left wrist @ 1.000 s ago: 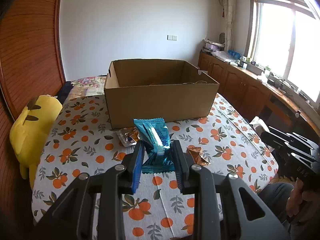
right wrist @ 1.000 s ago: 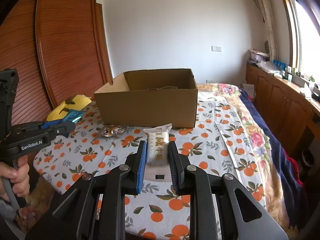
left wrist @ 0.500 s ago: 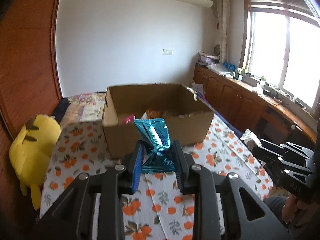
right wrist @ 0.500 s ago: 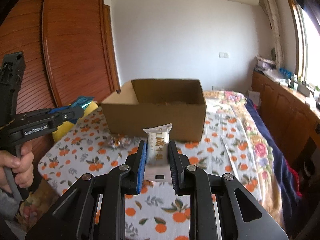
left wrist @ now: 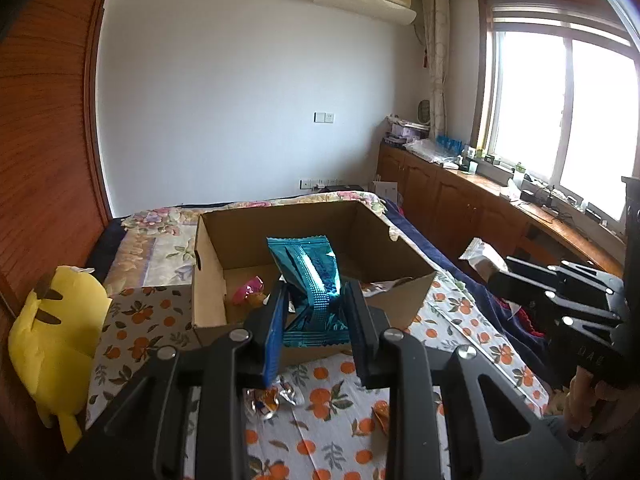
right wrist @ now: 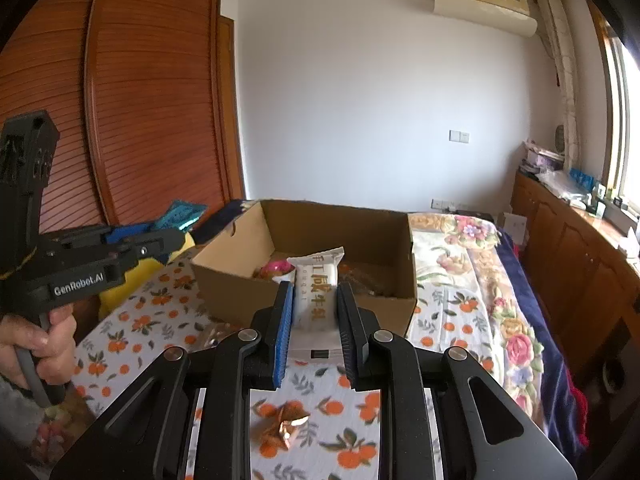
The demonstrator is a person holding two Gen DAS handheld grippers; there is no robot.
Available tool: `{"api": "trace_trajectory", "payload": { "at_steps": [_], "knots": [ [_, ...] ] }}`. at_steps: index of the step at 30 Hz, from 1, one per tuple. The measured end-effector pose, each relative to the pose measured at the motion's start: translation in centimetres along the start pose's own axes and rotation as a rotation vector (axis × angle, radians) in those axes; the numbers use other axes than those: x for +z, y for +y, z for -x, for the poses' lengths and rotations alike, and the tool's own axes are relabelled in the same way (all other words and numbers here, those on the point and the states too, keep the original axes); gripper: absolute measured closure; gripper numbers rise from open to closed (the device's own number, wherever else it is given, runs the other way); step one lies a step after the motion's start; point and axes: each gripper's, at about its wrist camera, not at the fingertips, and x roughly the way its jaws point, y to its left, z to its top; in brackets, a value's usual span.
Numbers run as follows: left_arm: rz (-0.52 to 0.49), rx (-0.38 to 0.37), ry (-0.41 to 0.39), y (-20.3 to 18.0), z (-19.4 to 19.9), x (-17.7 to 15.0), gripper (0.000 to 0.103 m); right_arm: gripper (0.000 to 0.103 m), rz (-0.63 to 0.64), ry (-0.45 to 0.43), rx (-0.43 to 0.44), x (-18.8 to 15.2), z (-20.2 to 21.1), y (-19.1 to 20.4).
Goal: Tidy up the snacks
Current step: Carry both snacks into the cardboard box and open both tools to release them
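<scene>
My left gripper (left wrist: 318, 312) is shut on a teal foil snack packet (left wrist: 310, 276) and holds it above the near edge of the open cardboard box (left wrist: 208, 280). My right gripper (right wrist: 314, 312) is shut on a white nougat packet (right wrist: 316, 300), raised in front of the same box (right wrist: 224, 280). A pink wrapped sweet (left wrist: 248, 292) and other snacks lie inside the box. A copper foil sweet (right wrist: 286, 426) lies on the orange-print cloth below the right gripper. Loose wrapped sweets (left wrist: 268, 398) lie on the cloth below the left gripper.
A yellow plush toy (left wrist: 52, 328) sits at the left of the bed. A wooden sliding wardrobe (right wrist: 140, 120) stands on the left. A wooden cabinet run (left wrist: 460, 208) under the window lines the right. Floral bedding (right wrist: 472, 248) lies beyond the box.
Both grippers have risen and moved forward toward the box with their packets held. The inside of the box has come into view.
</scene>
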Motion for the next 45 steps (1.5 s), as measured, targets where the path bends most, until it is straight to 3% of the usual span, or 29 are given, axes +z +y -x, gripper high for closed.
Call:
{"api": "trace_trajectory", "payload": {
  "at_steps": [16, 24, 35, 45],
  "knots": [
    [0.059, 0.028, 0.106, 3.9, -10.5, 0.5, 0.076, 0.083, 0.038, 0.085, 0.018, 1.6, -9.1, -1.8],
    [0.069, 0.043, 0.153, 4.6, -13.6, -0.2, 0.075, 0.083, 0.04, 0.129, 0.048, 2.1, -13.5, -2.1],
    [0.086, 0.07, 0.199, 5.5, -15.5, -0.8, 0.067, 0.083, -0.008, 0.229, 0.136, 1.7, -18.9, -2.1],
    [0.071, 0.065, 0.181, 5.2, -13.7, -1.0, 0.062, 0.08, 0.013, 0.259, 0.123, 1.5, -19.9, -1.2]
  ]
}}
